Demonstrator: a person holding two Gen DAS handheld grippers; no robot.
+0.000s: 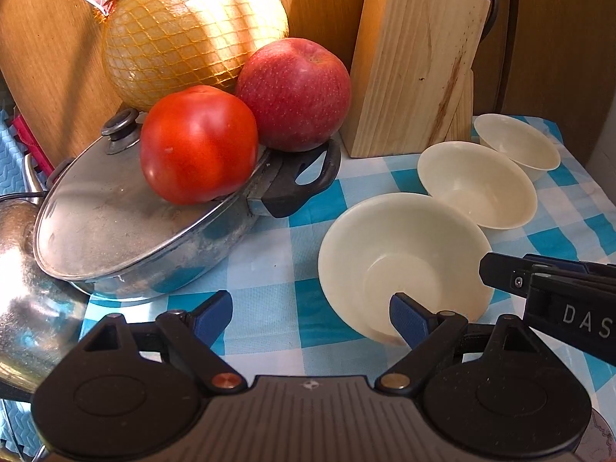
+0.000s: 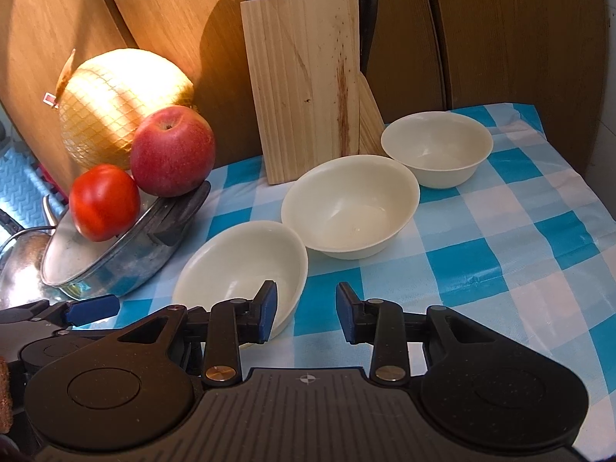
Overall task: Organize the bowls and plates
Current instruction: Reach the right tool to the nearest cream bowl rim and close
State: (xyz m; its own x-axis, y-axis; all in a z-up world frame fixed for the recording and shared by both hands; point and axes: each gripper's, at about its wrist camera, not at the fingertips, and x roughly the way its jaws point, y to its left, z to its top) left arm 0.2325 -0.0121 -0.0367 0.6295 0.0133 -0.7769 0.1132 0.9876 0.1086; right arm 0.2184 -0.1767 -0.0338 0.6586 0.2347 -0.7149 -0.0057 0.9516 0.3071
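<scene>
While three cream bowls sit in a diagonal row on the blue-and-white checked table [image 2: 500, 238], both claws hover near the closest one. The near bowl [image 2: 246, 269] is tilted, and its rim touches or nearly touches the middle bowl [image 2: 350, 208]; the far bowl [image 2: 437, 148] stands just beyond, close beside the wooden knife block [image 2: 304, 84].

The left claw [image 1: 312, 317] has its blue pads spread wide with nothing gripped; its right pad shows in front of the near bowl's inside, its left pad over bare cloth. The right claw [image 2: 306, 310] is partly apart and empty, one pad in front of the near bowl's rim, the other over the cloth.

Crowding the left side is a lidded steel pot [image 1: 127, 231], tipped, with a tomato [image 1: 198, 144] on its lid and a red apple [image 1: 294, 94] against its black handle. A netted pale melon-like fruit [image 1: 192, 27] leans behind them against wooden boards [image 2: 500, 30]. A shiny metal vessel [image 1: 27, 288] sits at the far left edge.
</scene>
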